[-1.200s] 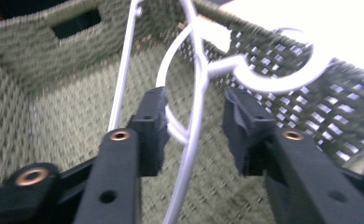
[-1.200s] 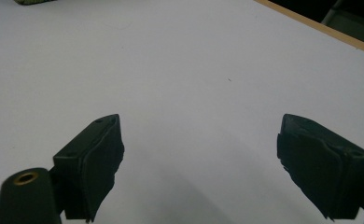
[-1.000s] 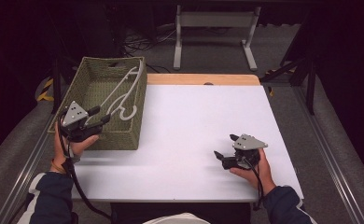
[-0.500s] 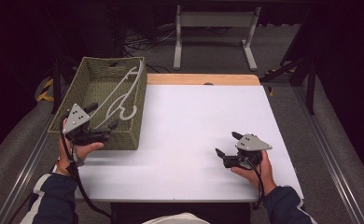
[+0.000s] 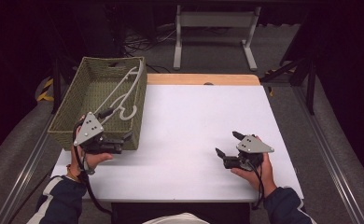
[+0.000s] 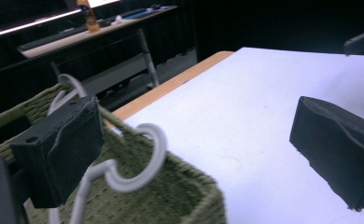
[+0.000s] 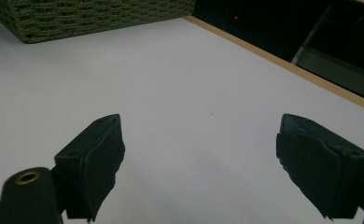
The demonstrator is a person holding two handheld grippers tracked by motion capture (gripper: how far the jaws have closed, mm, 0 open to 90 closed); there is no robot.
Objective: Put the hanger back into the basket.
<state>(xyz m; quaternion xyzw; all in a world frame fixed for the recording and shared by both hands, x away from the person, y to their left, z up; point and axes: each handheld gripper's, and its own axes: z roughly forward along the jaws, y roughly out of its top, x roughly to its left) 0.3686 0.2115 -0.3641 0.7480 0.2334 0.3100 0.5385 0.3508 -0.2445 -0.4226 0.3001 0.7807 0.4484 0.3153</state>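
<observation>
Left tongs have just been opening and are standing wide apart, gripping nothing, hovering at the near right corner of the green basket. Right tongs are spread wide too, empty, over the white surface. White hanger is lying in the basket, long axis running near-left to far-right, hook at the near end. Dark room behind.
</observation>
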